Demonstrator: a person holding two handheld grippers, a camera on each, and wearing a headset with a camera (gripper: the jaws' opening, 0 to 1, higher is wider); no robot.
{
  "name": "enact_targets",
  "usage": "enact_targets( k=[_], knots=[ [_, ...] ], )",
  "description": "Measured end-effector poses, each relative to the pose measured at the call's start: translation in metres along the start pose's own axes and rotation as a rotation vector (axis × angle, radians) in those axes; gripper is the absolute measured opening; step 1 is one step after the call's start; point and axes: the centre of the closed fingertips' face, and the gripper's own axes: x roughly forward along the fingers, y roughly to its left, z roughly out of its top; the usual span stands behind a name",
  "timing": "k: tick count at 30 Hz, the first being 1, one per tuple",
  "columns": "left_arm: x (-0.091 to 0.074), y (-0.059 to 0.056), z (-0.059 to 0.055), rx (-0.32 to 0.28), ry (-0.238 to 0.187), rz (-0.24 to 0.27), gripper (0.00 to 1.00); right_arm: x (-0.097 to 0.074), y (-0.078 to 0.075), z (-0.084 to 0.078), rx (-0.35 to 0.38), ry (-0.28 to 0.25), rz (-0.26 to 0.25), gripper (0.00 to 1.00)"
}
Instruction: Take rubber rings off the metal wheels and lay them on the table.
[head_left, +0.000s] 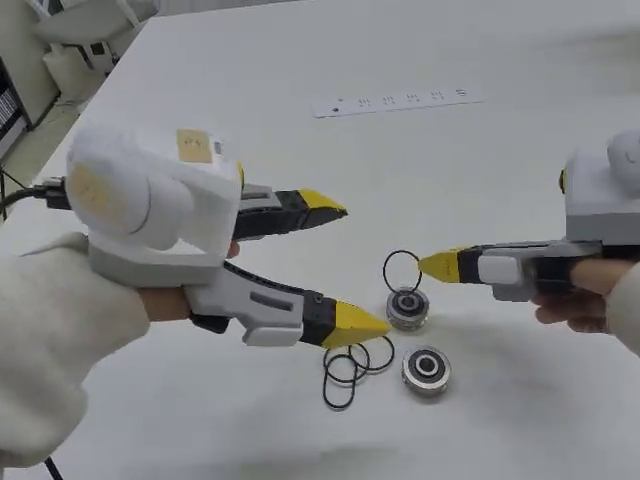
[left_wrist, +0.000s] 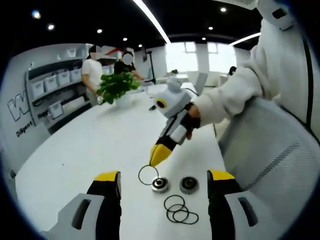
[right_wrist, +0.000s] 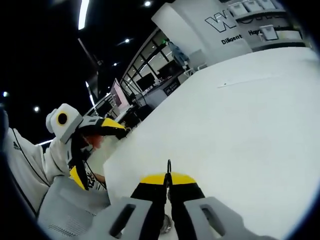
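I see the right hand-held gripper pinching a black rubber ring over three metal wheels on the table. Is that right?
Not quite: there are two metal wheels on the table, not three, as the head view shows. The rest holds: the right hand-held gripper is shut on a black rubber ring over them.

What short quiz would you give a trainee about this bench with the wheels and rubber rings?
1. How many metal wheels lie on the table?
2. True or false: the left claw is shut.
3. What does the right claw hold? A: a rubber ring. B: a wheel. C: nothing.
Key: 1 two. 2 false, it is open. 3 A.
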Motion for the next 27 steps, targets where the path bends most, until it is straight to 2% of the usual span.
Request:
enact_targets(
  k=[4, 9, 15, 24, 27],
  knots=[
    [-0.011, -0.005, 0.003, 0.016, -0.003, 0.01, 0.75, -0.004, 0.004, 0.012, 0.002, -0.037, 0.011, 0.0],
    [-0.024, -0.009, -0.002, 0.002, 0.01, 0.052, 0.82, -0.007, 0.01, 0.021, 0.008, -0.068, 0.029, 0.0],
    [-0.036, -0.02, -0.009, -0.008, 0.021, 0.064, 0.87, -0.006, 0.022, 0.027, 0.007, -0.085, 0.065, 0.0],
    [-0.053, -0.021, -0.014, -0.075, -0.017, 0.142, 0.96, -0.004, 0.037, 0.029, 0.001, -0.083, 0.11, 0.0],
    [-0.059, -0.023, -0.023, -0.112, -0.015, 0.155, 1.0, -0.002, 0.042, 0.026, -0.009, -0.07, 0.124, 0.0]
  ],
)
